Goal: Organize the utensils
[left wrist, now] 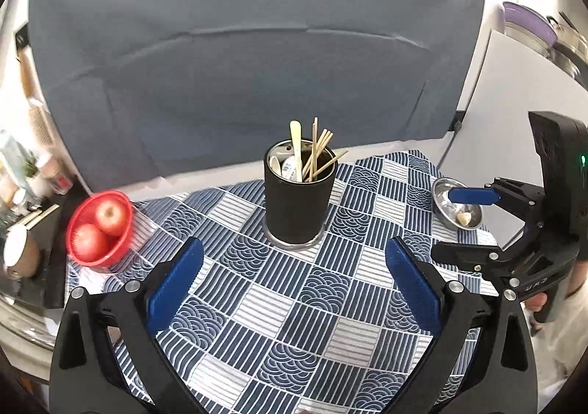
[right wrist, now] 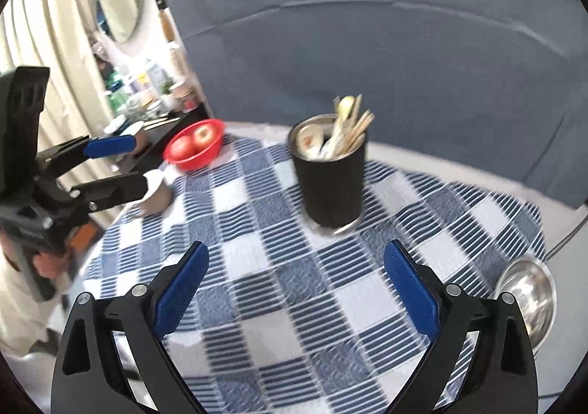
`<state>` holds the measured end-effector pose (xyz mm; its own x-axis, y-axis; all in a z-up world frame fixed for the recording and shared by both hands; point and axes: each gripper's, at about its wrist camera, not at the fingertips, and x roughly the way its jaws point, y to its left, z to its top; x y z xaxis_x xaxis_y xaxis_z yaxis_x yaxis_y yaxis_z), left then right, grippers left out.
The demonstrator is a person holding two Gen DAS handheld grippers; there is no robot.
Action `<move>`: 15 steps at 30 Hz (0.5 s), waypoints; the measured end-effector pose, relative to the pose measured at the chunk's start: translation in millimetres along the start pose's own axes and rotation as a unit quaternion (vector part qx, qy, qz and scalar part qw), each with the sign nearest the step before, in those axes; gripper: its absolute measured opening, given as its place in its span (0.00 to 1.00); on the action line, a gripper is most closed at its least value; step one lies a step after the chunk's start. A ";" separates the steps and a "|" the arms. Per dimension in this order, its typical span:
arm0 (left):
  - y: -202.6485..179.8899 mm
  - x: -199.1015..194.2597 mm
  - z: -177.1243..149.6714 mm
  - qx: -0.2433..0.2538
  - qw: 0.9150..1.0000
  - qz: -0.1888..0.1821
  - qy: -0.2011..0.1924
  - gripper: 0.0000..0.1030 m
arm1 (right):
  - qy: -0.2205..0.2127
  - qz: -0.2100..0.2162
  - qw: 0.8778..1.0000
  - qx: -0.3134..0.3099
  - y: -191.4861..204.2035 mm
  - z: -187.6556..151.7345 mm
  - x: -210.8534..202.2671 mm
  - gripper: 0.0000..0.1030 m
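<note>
Blue-and-white patchwork cloth (left wrist: 294, 303) covers the tabletop, and the black utensil holder (left wrist: 297, 204) standing on it serves as the landmark for everything else. Nearest the cameras, on the near side of the holder, the left gripper (left wrist: 294, 281) hangs over bare cloth with its blue-padded fingers (left wrist: 172, 285) spread wide and nothing between them; the right gripper (right wrist: 296, 285) is likewise wide apart and empty, its view smeared as though in motion. Each gripper shows at the edge of the other's view, to either side of the holder, both clear of it. The holder stands upright, and chopsticks (left wrist: 319, 149), a pale long-handled utensil (left wrist: 297, 145) and what look like spoons (left wrist: 288, 166) all stand inside it, leaning against the rim. Left of the holder sits a red basket (left wrist: 101, 226) with two apples (left wrist: 99, 226); nearer than that basket in the right wrist view a brown paper cup (right wrist: 156, 193) stands beside the left gripper. Right of the holder a small steel bowl (left wrist: 455, 204) holds a pale lump that is too small to identify. Beyond the holder a grey-blue backdrop (left wrist: 257, 64) closes the scene. No loose utensil is visible on the cloth, so the gathering step looks finished or nearly so, with both hands clear of the holder. The next move, if any, calls for checking the bowl and the cluttered shelf far to the left for stray pieces, then keeping the fingers clear of the protruding chopsticks so the holder is not tipped.
</note>
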<state>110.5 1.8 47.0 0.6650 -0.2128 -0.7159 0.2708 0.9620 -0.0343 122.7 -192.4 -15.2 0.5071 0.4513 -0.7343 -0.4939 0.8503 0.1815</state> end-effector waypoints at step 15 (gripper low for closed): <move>-27.4 -59.5 -70.1 -0.019 0.999 0.028 -0.009 0.94 | -0.021 -0.097 0.994 0.050 43.0 -51.5 -46.3 0.92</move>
<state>14.7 0.1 41.7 0.6913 -0.1618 -0.7042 0.2065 0.9782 -0.0221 41.5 -190.7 -7.1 0.6151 0.2857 -0.7348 -0.3129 0.9439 0.1051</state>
